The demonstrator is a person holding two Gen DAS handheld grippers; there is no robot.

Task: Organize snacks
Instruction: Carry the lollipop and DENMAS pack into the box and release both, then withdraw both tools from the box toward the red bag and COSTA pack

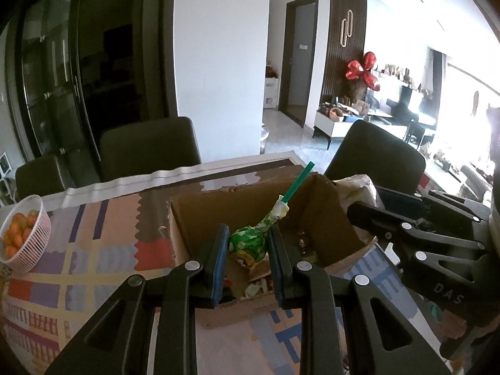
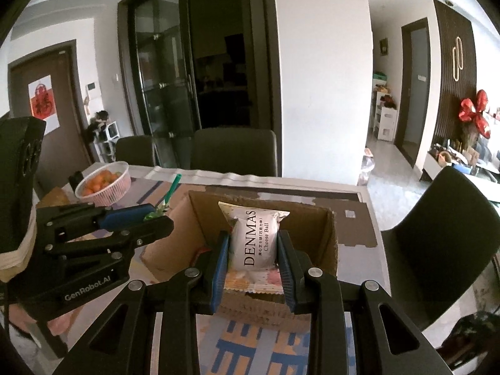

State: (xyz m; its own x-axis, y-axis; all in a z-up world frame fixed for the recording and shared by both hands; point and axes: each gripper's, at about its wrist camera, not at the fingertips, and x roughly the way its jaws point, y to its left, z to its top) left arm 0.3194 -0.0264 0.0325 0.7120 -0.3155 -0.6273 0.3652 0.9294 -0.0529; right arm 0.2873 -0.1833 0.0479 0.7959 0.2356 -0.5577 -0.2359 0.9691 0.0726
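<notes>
Both grippers carry a snack above the open brown cardboard box (image 2: 200,237).

The left gripper (image 1: 247,256) is clamped, jaws nearly together, on a green foil-wrapped lollipop (image 1: 250,242), its green stick tilting up and to the far right. The right gripper (image 2: 253,257) pinches a white "Cheese Ball" snack packet (image 2: 254,239), long axis running away from the camera, top edge far. The step looks like delivery; next, each should lower into the box and let go without colliding.

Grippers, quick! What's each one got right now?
Left gripper: closed on the green lollipop.
Right gripper: closed on the white Cheese Ball packet.
</notes>
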